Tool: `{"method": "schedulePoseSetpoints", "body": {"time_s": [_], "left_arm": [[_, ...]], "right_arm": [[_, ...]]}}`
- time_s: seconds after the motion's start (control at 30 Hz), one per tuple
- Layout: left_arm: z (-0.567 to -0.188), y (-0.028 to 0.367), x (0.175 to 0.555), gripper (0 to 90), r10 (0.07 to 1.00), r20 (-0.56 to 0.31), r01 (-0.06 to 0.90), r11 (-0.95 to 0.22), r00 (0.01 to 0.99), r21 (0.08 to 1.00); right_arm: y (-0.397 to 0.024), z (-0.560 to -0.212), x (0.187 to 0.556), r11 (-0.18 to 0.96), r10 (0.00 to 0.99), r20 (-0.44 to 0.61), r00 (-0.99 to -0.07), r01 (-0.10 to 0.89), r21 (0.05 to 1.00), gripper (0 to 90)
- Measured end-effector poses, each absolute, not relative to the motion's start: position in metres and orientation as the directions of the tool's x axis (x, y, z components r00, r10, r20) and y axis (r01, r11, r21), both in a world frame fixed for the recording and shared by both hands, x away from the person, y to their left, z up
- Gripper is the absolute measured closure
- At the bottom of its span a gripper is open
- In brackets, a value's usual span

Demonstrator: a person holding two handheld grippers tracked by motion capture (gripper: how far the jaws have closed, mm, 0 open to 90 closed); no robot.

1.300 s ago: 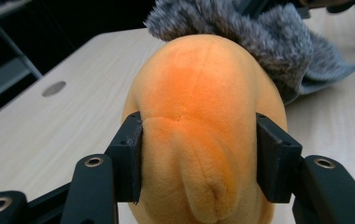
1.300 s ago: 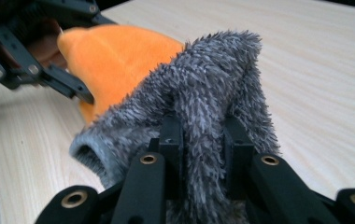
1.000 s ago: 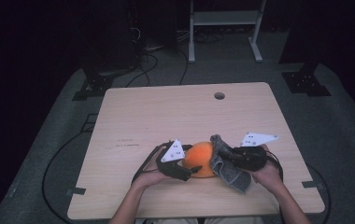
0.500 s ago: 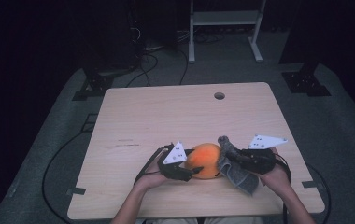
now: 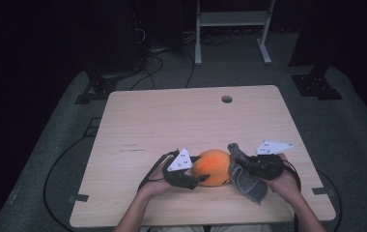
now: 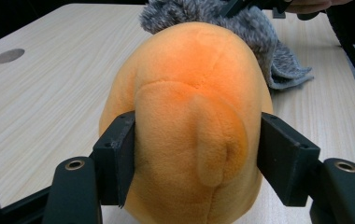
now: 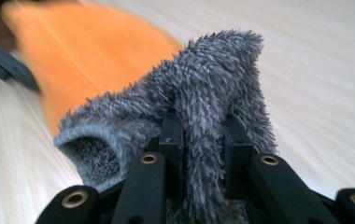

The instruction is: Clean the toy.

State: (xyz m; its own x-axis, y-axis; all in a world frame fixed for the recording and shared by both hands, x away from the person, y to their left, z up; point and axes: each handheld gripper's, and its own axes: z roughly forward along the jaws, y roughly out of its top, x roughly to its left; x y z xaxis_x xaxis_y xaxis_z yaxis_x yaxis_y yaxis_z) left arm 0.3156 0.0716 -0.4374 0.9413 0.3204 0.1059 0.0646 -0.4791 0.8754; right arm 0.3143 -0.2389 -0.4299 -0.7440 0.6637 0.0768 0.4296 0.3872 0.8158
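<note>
Wooden table [image 5: 172, 121], orange plush [image 6: 189, 121] clamped in left gripper [image 6: 196, 163]

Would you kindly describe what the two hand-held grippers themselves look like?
Both are black. The left gripper and right gripper each carry a pale grey three-cornered plate dotted with small holes. Black cables trail from them. Their jaws are flat black blocks on arms with brass-ringed holes. The forearms are bare.
</note>
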Motion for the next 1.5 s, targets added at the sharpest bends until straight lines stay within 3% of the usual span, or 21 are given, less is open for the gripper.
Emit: {"method": "schedulePoseSetpoints", "body": {"time_s": [0.27,0.43,0.63,0.83,0.93,1.07,1.27,1.43,1.5], "left_arm": [[-0.435,0.066,0.313,33.0,0.299,0.123,0.040,-0.487,0.946,0.872],[-0.432,0.075,0.323,17.4,0.377,0.010,0.169,-0.440,0.926,0.882],[-0.434,0.069,0.319,34.2,0.345,0.033,0.128,-0.434,0.938,0.892],[-0.433,0.063,0.311,35.9,0.297,0.115,0.035,-0.454,0.948,0.890],[-0.434,0.064,0.310,36.1,0.286,0.118,0.034,-0.475,0.951,0.879],[-0.440,0.072,0.317,37.1,0.308,0.055,0.101,-0.468,0.950,0.878],[-0.440,0.076,0.317,36.8,0.308,0.052,0.109,-0.482,0.950,0.870],[-0.430,0.074,0.318,20.1,0.298,-0.026,0.156,-0.420,0.954,0.894],[-0.428,0.072,0.318,23.7,0.317,-0.026,0.163,-0.414,0.948,0.895]], "right_arm": [[-0.217,-0.399,0.299,0.378,0.575,0.041,-0.817,0.310,0.873,73.3],[-0.211,-0.410,0.302,0.388,0.579,0.044,-0.814,0.323,0.863,73.5],[-0.223,-0.405,0.301,0.409,0.613,0.024,-0.789,0.344,0.846,73.5],[-0.198,-0.373,0.293,0.464,0.522,-0.048,-0.852,0.236,0.854,73.4],[-0.174,-0.370,0.293,0.516,0.471,-0.079,-0.879,0.202,0.833,73.2],[-0.171,-0.379,0.302,0.519,0.478,-0.066,-0.876,0.221,0.826,73.2],[-0.198,-0.392,0.310,0.456,0.550,0.000,-0.835,0.301,0.837,73.3],[-0.209,-0.401,0.305,0.434,0.574,0.019,-0.819,0.324,0.840,73.5],[-0.210,-0.404,0.302,0.427,0.572,0.026,-0.820,0.325,0.844,73.5]]}}
